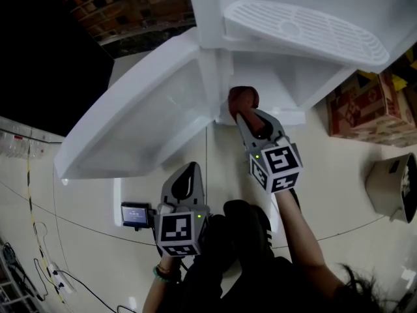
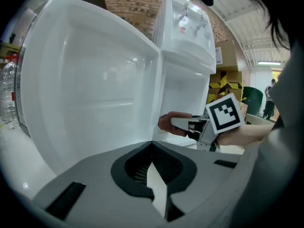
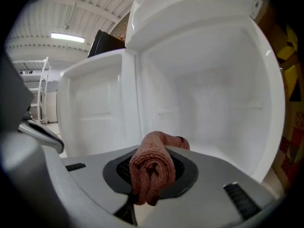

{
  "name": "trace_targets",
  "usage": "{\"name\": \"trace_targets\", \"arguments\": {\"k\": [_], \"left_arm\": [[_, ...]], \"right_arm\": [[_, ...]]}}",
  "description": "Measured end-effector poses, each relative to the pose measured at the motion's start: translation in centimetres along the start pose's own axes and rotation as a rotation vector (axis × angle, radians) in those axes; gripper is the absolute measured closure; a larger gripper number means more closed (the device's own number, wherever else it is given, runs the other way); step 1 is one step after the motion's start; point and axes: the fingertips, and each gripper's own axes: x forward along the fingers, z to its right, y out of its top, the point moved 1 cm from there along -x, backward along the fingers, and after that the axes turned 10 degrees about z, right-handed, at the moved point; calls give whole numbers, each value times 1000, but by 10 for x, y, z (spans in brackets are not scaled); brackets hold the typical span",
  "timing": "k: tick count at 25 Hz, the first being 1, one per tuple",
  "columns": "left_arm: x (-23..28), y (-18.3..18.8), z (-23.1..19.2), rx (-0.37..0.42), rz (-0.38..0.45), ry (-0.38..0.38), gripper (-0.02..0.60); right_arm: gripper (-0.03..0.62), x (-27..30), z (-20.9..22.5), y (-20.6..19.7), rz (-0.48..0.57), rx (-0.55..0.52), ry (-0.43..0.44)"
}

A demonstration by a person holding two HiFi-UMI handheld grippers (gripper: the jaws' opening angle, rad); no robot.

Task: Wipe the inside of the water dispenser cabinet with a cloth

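Right hand-held gripper (image 1: 247, 113) was clamped on the rolled reddish cloth (image 1: 243, 98), held at the cabinet's (image 1: 294, 89) open front near the hinge (door (image 1: 140, 119) swung wide). Left hand-held gripper (image 1: 187, 178) hung outside the cabinet, jaws together, empty.

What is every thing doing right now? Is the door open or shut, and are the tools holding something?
cabinet door: swung wide open.
cabinet: open, bare and white inside.
cloth: bunched up, pinched in the right tool, at the cabinet's opening.
right tool: shut on the cloth.
left tool: shut, holding nothing, away from the cabinet.
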Motion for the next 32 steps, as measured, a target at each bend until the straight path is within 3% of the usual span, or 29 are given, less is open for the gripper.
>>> {"name": "trace_targets", "arguments": {"k": [8, 32], "left_arm": [[3, 3, 15, 3, 17, -13, 577], [6, 8, 28, 27, 23, -14, 577]], "right_arm": [[517, -66, -57, 18, 59, 103, 50], [520, -95, -46, 12, 30, 114, 15]]}}
